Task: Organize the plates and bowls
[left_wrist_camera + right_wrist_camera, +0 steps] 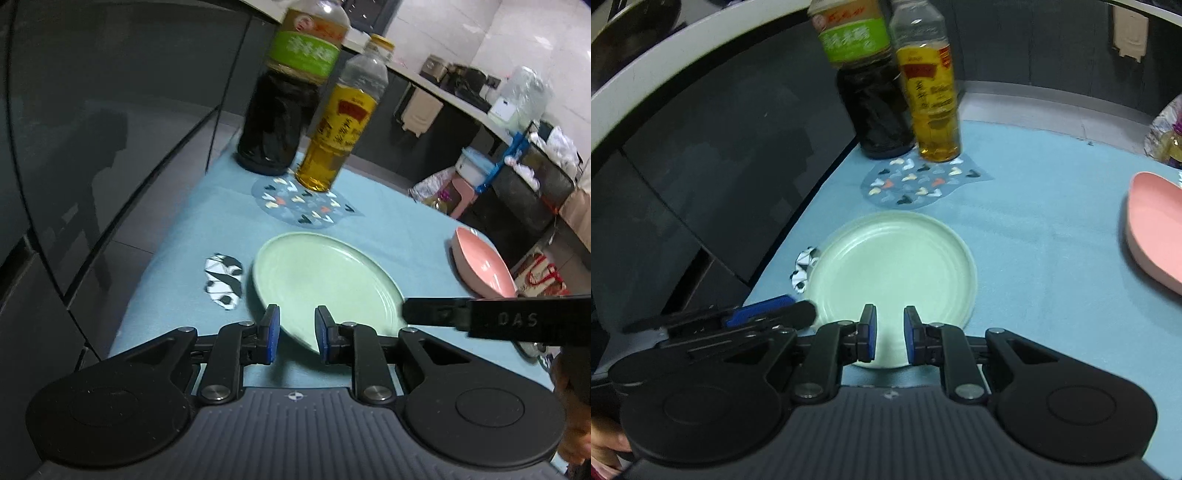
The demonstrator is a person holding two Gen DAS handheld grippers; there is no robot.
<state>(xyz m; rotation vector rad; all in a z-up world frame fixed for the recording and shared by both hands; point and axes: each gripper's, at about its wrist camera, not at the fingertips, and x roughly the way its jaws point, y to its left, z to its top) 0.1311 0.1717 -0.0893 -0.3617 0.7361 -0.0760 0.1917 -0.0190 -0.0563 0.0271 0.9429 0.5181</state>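
A pale green plate (325, 273) (894, 266) lies flat on the blue tablecloth (406, 236). My left gripper (297, 332) hovers over its near rim. Its blue pads stand a narrow gap apart and pinch nothing, and the rim shows through the gap. My right gripper (890, 332) is over the near rim too, jaws also narrowly apart and empty. In the left wrist view the right gripper (406, 314) comes in from the right to the plate's edge. In the right wrist view the left gripper (809, 314) comes in at the plate's left edge. A pink bowl (484, 266) (1152, 229) sits to the right.
A dark soy sauce bottle (280, 122) and a yellow oil bottle (340, 129) stand behind the plate by a patterned mat (295, 203). Dark cabinet fronts (92, 147) line the table's left side. A black-and-white patch (223, 278) lies left of the plate. Clutter sits beyond the far right edge.
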